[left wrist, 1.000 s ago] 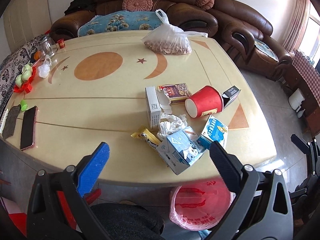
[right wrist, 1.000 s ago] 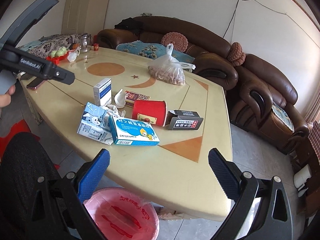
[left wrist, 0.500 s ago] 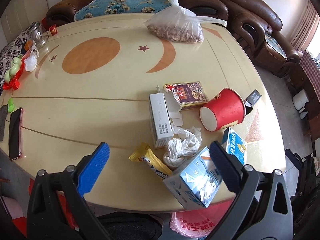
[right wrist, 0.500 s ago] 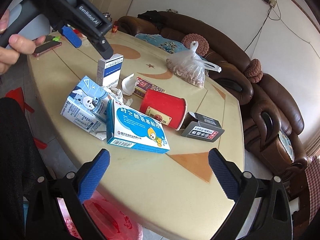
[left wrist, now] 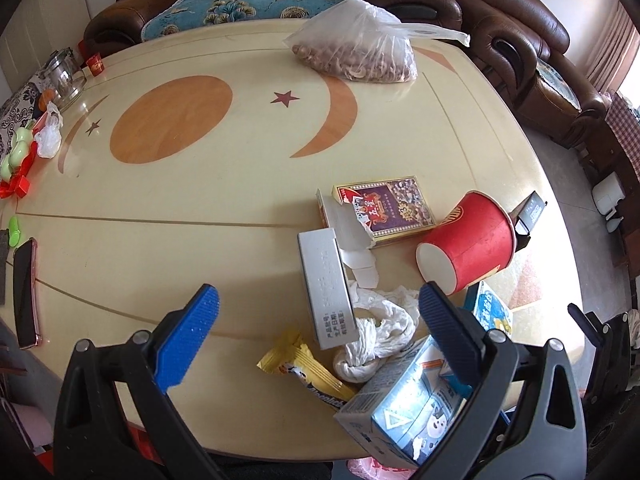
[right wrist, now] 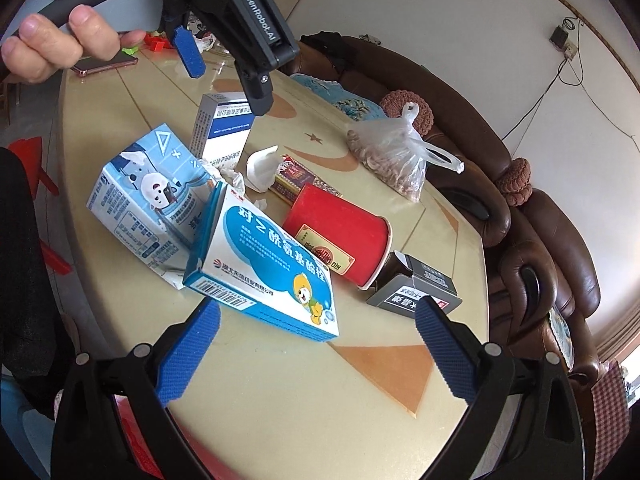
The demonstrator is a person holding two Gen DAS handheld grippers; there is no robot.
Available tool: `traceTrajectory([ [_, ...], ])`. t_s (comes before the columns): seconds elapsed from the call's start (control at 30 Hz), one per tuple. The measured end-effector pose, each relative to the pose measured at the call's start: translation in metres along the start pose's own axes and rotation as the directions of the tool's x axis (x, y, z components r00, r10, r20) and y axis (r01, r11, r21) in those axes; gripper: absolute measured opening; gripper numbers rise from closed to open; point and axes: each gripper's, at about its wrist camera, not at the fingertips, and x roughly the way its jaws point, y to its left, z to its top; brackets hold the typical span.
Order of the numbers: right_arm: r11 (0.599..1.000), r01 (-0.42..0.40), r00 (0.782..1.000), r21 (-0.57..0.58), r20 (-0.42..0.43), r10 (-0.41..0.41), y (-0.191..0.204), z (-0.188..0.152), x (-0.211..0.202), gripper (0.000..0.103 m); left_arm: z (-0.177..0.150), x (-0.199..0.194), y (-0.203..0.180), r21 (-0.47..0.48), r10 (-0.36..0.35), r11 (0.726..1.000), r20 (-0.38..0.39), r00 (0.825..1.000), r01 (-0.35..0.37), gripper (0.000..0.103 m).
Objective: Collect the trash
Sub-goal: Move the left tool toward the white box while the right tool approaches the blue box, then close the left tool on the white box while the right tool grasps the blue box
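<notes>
Bare cream counter [left wrist: 168, 216] lies open leftward; rightward a tipped red paper cup [left wrist: 470, 246] and grey upright carton [left wrist: 326, 284] crowd together.

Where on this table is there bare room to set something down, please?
Free: the wide stretch around the orange oval, between the phone and the nut bag; also the near corner by the orange triangle. Crowded: the cluster of boxes around the red cup.

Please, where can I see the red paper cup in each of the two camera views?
Left wrist view: the red paper cup lies on its side at right of centre, beyond the right finger.
Right wrist view: the red paper cup lies at the centre, behind the blue and white box.
Shared landmark: the bag of nuts.
</notes>
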Motion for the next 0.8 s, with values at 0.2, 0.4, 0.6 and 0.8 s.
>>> traceTrajectory([
  [0.2,0.998,0.021,1.0,-0.063,0.019,-0.02,0.008,-0.001,0.008,0.083,0.007,0.008,-0.004,0.022,0.006,1.0,-0.008,1.0,-0.006,0.098],
  [0.4,0.985,0.057,0.997,-0.163,0.062,-0.048,0.021,-0.001,0.016,0.077,0.011,0.016,-0.006,0.033,-0.006,0.999,-0.021,1.0,0.007,0.097],
  [0.6,0.977,0.051,0.998,-0.209,0.059,-0.039,0.024,0.001,0.029,0.055,0.016,0.022,-0.006,0.028,-0.023,0.999,-0.033,0.999,0.024,0.096],
  [0.8,0.976,0.054,0.998,-0.213,0.049,-0.044,0.026,0.0,0.035,0.036,0.021,0.03,-0.004,0.018,-0.027,0.999,-0.058,0.998,0.029,0.08],
])
